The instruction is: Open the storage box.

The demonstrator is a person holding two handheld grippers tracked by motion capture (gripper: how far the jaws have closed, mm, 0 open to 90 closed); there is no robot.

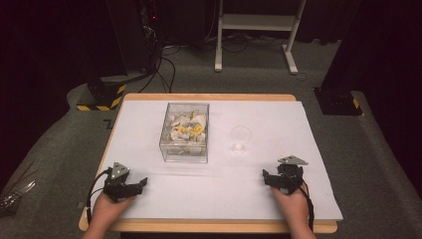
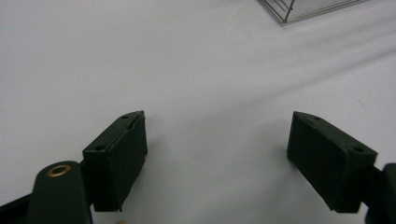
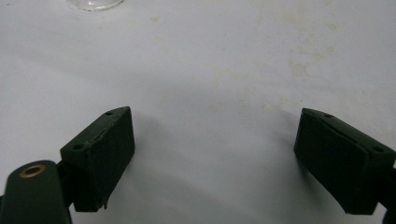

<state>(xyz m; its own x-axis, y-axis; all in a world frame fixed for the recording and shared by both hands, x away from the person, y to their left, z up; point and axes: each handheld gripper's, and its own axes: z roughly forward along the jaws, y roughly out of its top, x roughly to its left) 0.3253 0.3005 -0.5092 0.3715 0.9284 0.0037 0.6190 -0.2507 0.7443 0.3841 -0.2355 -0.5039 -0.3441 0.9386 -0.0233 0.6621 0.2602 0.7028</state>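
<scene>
A clear plastic box [image 1: 185, 132] holding several white and yellow pieces stands on the white sheet at the table's middle; a corner of the box [image 2: 303, 8] shows in the left gripper view. To its right is a clear glass [image 1: 240, 140], whose base [image 3: 93, 3] peeks in at the top of the right gripper view. My left gripper [image 1: 140, 183] rests low at the front left, open, with bare sheet between its fingers [image 2: 119, 156]. At the front right my right gripper [image 1: 267, 178] is open too, nothing between its fingers [image 3: 100, 151].
The white sheet [image 1: 219, 164] covers most of the wooden table [image 1: 209, 227]. Behind the table, on the grey floor, stand a white frame [image 1: 256, 30], black cables and a yellow-and-black striped base [image 1: 102, 97]. A dark stand [image 1: 338, 102] is at the right.
</scene>
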